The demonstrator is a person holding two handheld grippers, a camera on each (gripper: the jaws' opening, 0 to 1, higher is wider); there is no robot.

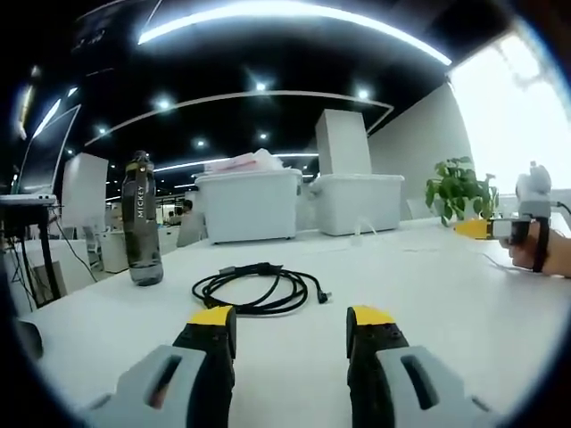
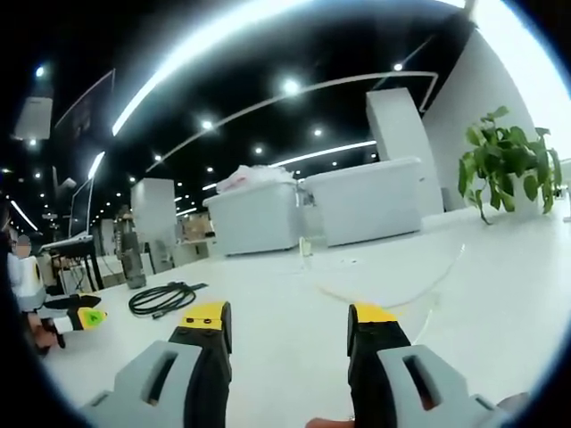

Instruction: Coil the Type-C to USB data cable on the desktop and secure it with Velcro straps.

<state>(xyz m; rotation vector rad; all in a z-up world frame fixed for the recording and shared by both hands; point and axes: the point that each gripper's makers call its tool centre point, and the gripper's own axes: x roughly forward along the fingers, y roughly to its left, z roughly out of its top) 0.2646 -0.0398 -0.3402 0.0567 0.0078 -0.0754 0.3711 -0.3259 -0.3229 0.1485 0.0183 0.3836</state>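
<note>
A black data cable (image 1: pixel 259 289) lies loosely coiled on the white desktop (image 1: pixel 428 276), a short way beyond my left gripper (image 1: pixel 290 318). That gripper is open, its yellow-tipped jaws apart with nothing between them. In the right gripper view the same black cable (image 2: pixel 162 297) lies at the left, farther off. My right gripper (image 2: pixel 288 315) is open too and holds nothing. The right gripper (image 1: pixel 513 225) comes into the left gripper view at the far right, held by a hand. The left gripper (image 2: pixel 76 314) appears at the left edge of the right gripper view.
A dark water bottle (image 1: pixel 142 219) stands left of the cable. Two white storage bins (image 1: pixel 249 204) (image 1: pixel 359 202) sit at the back of the desk. A potted plant (image 1: pixel 459 190) is at the far right. A thin white cable (image 2: pixel 393 294) runs across the desk.
</note>
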